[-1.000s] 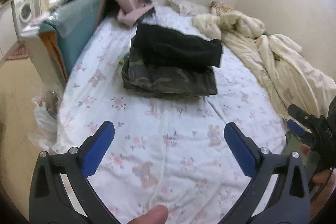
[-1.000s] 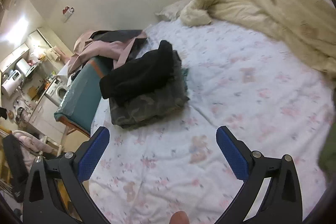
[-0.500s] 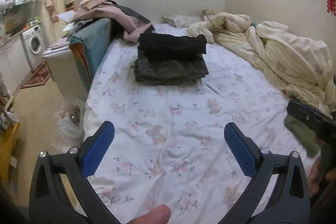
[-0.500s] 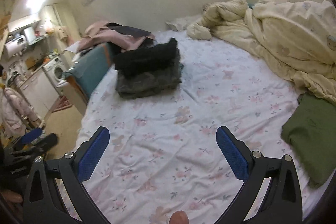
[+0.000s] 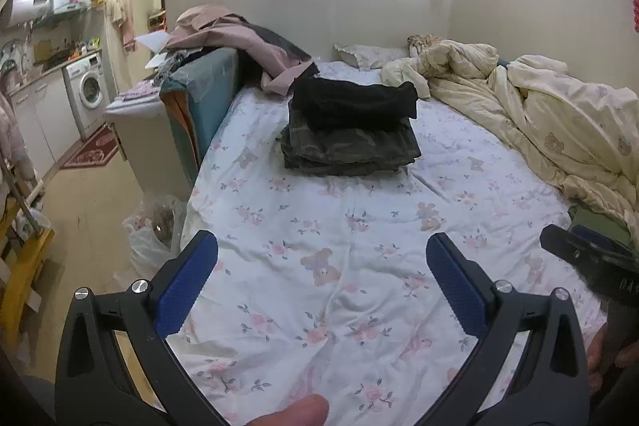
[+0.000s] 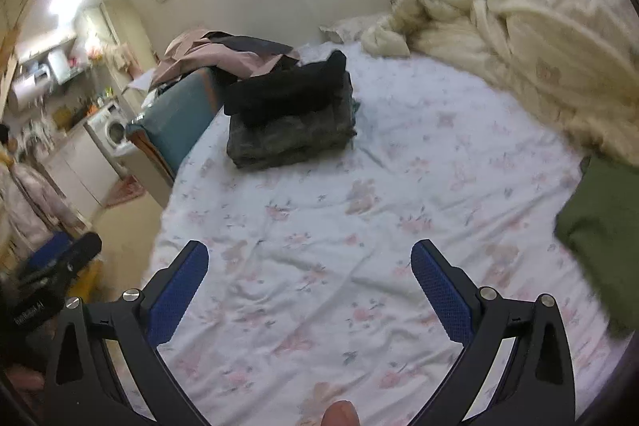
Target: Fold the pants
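A stack of folded pants lies on the floral bed sheet point(image 5: 359, 246): black pants point(image 5: 353, 102) on top of camouflage pants point(image 5: 351, 148). The stack also shows in the right wrist view point(image 6: 291, 122). A green garment point(image 6: 599, 226) lies at the bed's right side, and only its edge shows in the left wrist view point(image 5: 595, 222). My left gripper point(image 5: 321, 266) is open and empty above the near part of the sheet. My right gripper point(image 6: 309, 270) is open and empty, to the right of the left one; it shows in the left wrist view point(image 5: 591, 266).
A rumpled cream duvet point(image 5: 539, 122) fills the bed's right side. A teal headboard-like panel point(image 5: 199, 98) with pink clothes point(image 5: 235, 38) on it stands at the bed's left. A plastic bag point(image 5: 151, 238) sits on the floor by the bed, and a washing machine point(image 5: 88, 90) beyond.
Both grippers have pulled back and risen away from the folded stack, so it looks farther off. The green garment has come into the right wrist view. Both grippers stayed open.
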A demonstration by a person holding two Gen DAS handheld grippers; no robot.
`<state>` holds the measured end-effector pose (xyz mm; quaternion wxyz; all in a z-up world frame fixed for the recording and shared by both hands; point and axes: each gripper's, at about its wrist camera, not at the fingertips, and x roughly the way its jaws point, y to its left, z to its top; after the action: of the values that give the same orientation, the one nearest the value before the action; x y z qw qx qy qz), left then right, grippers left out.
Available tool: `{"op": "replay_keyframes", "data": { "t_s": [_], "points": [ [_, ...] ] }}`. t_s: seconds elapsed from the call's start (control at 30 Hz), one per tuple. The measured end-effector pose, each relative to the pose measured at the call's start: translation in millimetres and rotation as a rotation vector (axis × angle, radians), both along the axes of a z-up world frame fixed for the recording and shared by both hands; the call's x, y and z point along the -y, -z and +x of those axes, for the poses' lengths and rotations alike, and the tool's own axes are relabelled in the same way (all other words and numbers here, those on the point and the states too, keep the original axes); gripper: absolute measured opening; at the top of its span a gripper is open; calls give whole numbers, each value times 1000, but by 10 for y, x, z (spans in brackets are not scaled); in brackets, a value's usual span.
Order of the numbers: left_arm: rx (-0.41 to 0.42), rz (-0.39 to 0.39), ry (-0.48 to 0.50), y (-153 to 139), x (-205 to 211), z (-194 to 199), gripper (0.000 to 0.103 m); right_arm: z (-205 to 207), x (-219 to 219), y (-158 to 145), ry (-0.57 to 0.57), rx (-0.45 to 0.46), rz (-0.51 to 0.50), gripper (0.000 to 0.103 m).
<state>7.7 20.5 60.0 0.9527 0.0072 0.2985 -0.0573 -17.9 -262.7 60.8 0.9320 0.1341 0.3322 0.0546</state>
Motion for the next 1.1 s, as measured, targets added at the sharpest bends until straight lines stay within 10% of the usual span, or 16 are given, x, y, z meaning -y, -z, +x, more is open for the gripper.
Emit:
{"op": "replay_keyframes", "data": {
  "t_s": [1.1],
  "points": [
    [39, 4, 14, -12, 78, -23, 103, -48, -122, -183, 41, 130, -126, 103]
  ]
}}
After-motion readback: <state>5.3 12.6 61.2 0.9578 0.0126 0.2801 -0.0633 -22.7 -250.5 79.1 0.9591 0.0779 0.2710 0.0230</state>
